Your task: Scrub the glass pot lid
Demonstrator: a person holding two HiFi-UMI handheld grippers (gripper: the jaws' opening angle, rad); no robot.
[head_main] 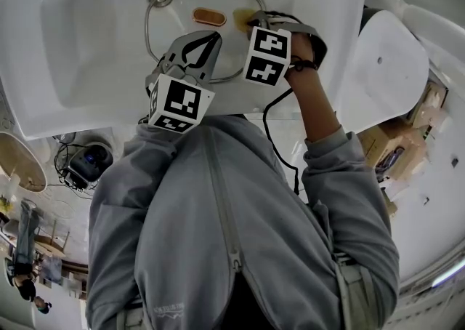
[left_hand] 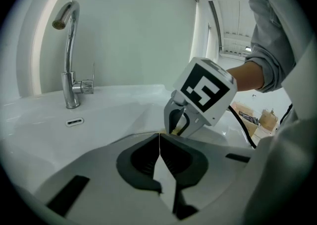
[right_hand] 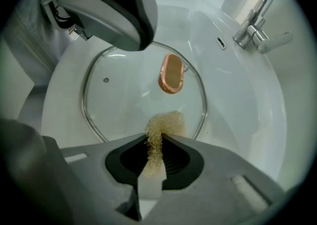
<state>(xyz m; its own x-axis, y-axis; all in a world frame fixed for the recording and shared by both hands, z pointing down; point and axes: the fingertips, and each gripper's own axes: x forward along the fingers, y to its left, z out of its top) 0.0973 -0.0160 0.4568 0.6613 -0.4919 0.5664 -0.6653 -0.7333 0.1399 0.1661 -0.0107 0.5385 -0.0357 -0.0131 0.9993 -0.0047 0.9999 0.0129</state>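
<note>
Right gripper (right_hand: 159,139) pinching the tan scrub pad (right_hand: 166,122) at the glass lid (right_hand: 124,95) in the sink (head_main: 73,67), left gripper (left_hand: 159,137) fingers pressed together beside the rim.

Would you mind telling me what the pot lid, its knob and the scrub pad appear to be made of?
The pot lid looks like clear glass, as the white sink shows through it, with a shiny, probably steel rim. Its knob is glossy orange-brown, perhaps plastic or silicone. The scrub pad is tan, coarse fibre, loofah-like; uncertain.
</note>
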